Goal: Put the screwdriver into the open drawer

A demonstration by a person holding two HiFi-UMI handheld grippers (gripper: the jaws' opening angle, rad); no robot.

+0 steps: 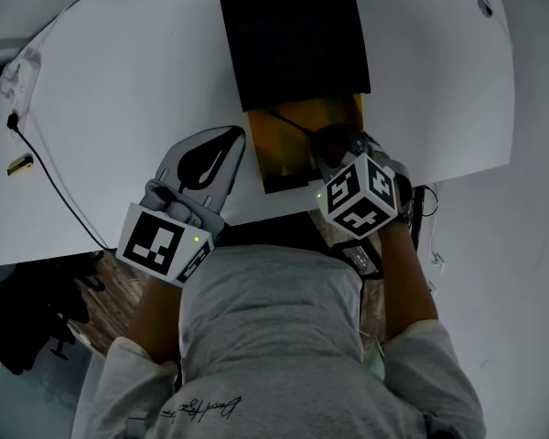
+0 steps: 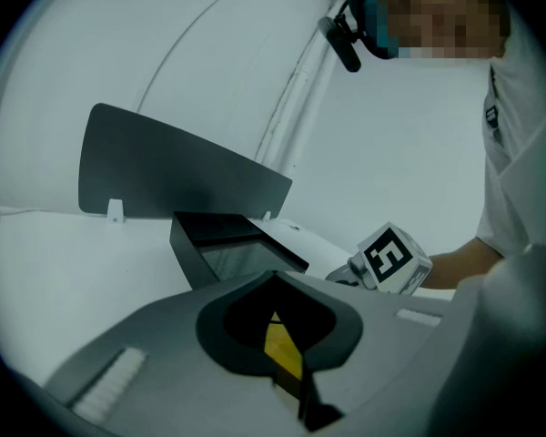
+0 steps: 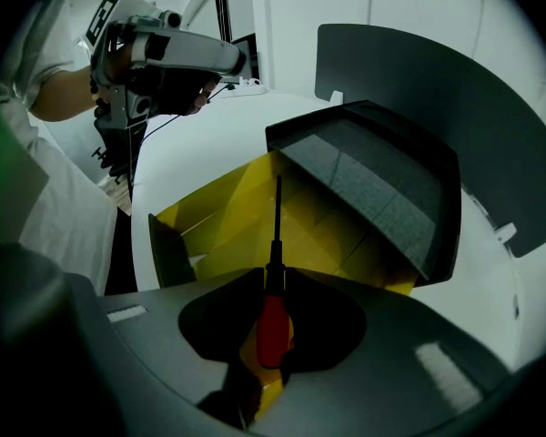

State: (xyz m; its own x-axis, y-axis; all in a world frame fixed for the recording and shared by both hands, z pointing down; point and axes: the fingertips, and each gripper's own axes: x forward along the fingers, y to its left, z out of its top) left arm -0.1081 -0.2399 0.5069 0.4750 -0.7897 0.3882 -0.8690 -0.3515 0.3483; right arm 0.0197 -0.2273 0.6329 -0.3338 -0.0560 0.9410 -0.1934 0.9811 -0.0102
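The screwdriver [image 3: 273,324] (red handle, black collar, thin dark shaft) is hanging pinched between the right gripper's [image 3: 273,279] jaws, its tip pointing steeply down into the open drawer [image 3: 209,218], which is standing pulled out, showing its yellow inside.

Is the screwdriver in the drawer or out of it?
Out, not set down: the right gripper is shut on the screwdriver by its red handle, with the shaft pointing over the open yellow drawer.
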